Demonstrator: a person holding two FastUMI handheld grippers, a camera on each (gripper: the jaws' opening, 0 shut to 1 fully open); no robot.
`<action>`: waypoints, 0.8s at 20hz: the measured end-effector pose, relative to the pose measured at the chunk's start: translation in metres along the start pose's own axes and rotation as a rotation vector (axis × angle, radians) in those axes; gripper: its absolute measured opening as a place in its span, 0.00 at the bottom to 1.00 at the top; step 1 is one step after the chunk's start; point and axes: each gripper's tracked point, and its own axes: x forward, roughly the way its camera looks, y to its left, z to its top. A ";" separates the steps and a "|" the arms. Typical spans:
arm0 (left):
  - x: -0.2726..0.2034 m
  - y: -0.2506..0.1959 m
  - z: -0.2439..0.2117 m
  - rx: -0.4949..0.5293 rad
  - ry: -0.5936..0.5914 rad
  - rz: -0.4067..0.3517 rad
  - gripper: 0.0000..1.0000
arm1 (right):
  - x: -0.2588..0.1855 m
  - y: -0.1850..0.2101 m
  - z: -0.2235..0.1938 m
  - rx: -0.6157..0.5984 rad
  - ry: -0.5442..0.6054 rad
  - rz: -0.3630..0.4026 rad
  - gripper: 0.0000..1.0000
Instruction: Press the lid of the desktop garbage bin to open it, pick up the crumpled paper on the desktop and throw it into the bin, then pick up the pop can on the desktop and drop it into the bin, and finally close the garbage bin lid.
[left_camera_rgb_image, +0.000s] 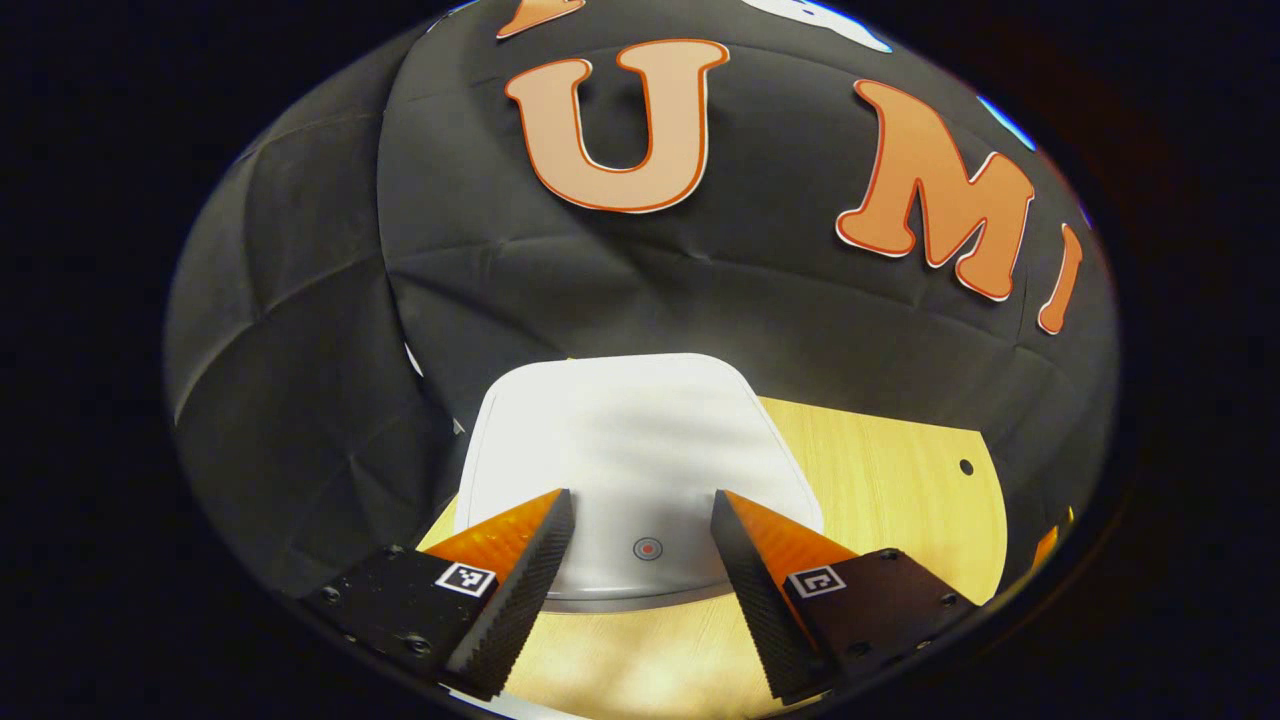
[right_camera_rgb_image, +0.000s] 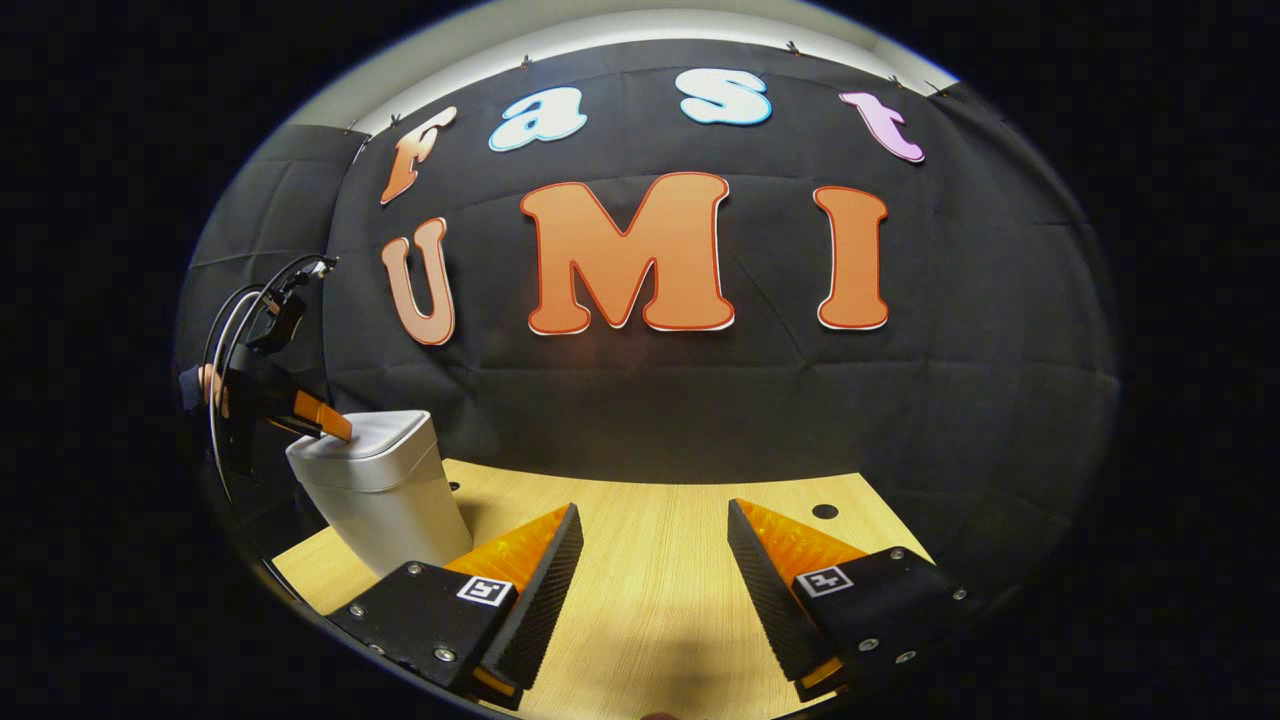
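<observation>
In the left gripper view, the left claw (left_camera_rgb_image: 640, 560) hovers wide apart, holding nothing, just above the white rounded plastic garbage bin (left_camera_rgb_image: 640, 450) on the pale wooden desk (left_camera_rgb_image: 900, 480). Press squarely on the lid's small round button (left_camera_rgb_image: 648, 548) (lid looks shut). In the right gripper view, the right claw (right_camera_rgb_image: 655, 580) gapes wide above bare desk; the bin stands far left.

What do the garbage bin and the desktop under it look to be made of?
The garbage bin looks like moulded plastic, pale and smooth with rounded corners and a soft sheen on its lid. The desktop looks like light wood or wood-effect laminate: fine straight grain, matte; which one cannot be told.
</observation>
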 end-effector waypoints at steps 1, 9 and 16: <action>-0.002 0.000 0.000 0.011 0.003 -0.001 0.90 | -0.001 0.001 0.000 0.003 0.000 0.002 0.88; -0.007 0.001 0.005 0.004 -0.010 0.009 0.90 | -0.006 -0.006 0.005 0.006 -0.014 0.003 0.87; -0.008 -0.001 0.009 -0.004 -0.052 0.014 0.92 | -0.011 -0.017 0.012 -0.002 -0.025 -0.007 0.87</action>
